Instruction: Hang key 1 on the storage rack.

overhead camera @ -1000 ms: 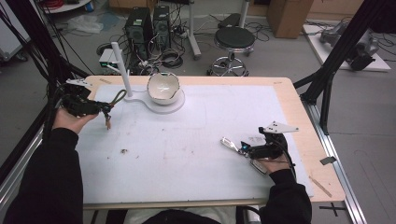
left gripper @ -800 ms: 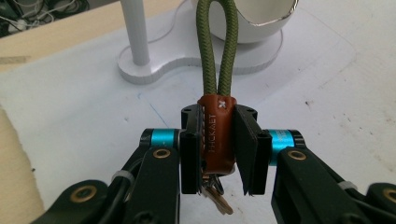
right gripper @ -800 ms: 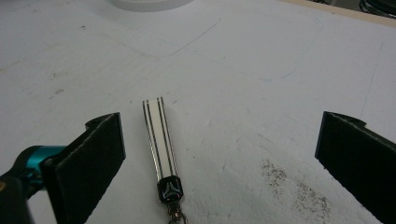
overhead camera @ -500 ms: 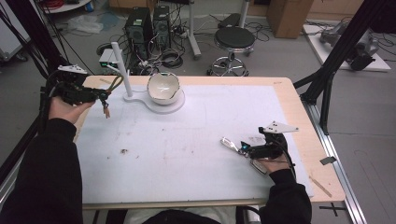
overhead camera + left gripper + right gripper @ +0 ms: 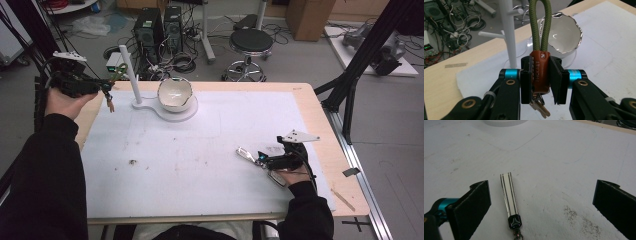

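While the table (image 5: pixel 310 105) carries a white stand (image 5: pixel 131 75) and bowl (image 5: pixel 175 93) at twelve o'clock, the left gripper (image 5: pixel 540 76), raised at ten o'clock, is clamped on a brown keychain (image 5: pixel 540 71) with green loop. At four o'clock, the right gripper (image 5: pixel 541 205) rests wide apart around a striped key fob (image 5: pixel 510 197).

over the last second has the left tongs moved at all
Yes. The left tongs, shut on the keychain, moved away from the person toward the table's far left edge, nearer the white stand.
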{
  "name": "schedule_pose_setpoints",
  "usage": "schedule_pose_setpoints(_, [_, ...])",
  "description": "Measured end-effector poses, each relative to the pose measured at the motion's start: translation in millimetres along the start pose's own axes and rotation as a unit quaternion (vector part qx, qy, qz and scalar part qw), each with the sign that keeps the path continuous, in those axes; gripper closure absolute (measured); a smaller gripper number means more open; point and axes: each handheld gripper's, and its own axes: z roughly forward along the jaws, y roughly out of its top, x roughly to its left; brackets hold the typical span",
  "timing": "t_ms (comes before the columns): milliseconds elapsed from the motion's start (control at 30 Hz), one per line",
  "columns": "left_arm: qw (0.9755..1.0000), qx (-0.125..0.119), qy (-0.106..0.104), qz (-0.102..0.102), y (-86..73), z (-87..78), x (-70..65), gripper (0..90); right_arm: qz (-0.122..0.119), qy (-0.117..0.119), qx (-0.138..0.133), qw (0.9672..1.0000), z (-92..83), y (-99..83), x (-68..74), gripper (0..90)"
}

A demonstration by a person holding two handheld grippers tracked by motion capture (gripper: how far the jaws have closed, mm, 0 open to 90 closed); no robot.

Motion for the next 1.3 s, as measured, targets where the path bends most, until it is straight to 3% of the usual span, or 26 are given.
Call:
schedule_pose_setpoints(233, [0.9996, -0.010, 0.008, -0.027, 4.4, 5.8, 9.2, 72.7, 0.001, 0.000, 0.003, 1.0000, 0.7, -0.1, 0.7, 0.7])
schedule_pose_setpoints(400, [0.9989, -0.003, 0.014, -0.045, 2.5, 12.9, 16.3, 72.7, -0.001, 0.001, 0.002, 1.0000, 0.5, -0.2, -0.3, 0.7])
schedule_pose_setpoints(900, [0.9985, 0.004, 0.027, -0.047, 1.8, 39.1, 15.8, 72.7, -0.002, -0.001, 0.003, 1.0000, 1.1, -0.5, -0.9, 0.7])
schedule_pose_setpoints(1133, [0.9990, 0.010, 0.033, -0.030, 0.3, 44.1, 15.0, 72.4, -0.001, -0.001, 0.005, 1.0000, 1.4, -0.5, -0.6, 0.7])
schedule_pose_setpoints(1300, [0.9989, 0.009, 0.033, -0.031, -0.6, 47.1, 15.9, 72.5, -0.001, -0.002, 0.002, 1.0000, 0.9, -0.4, -1.3, 0.6])
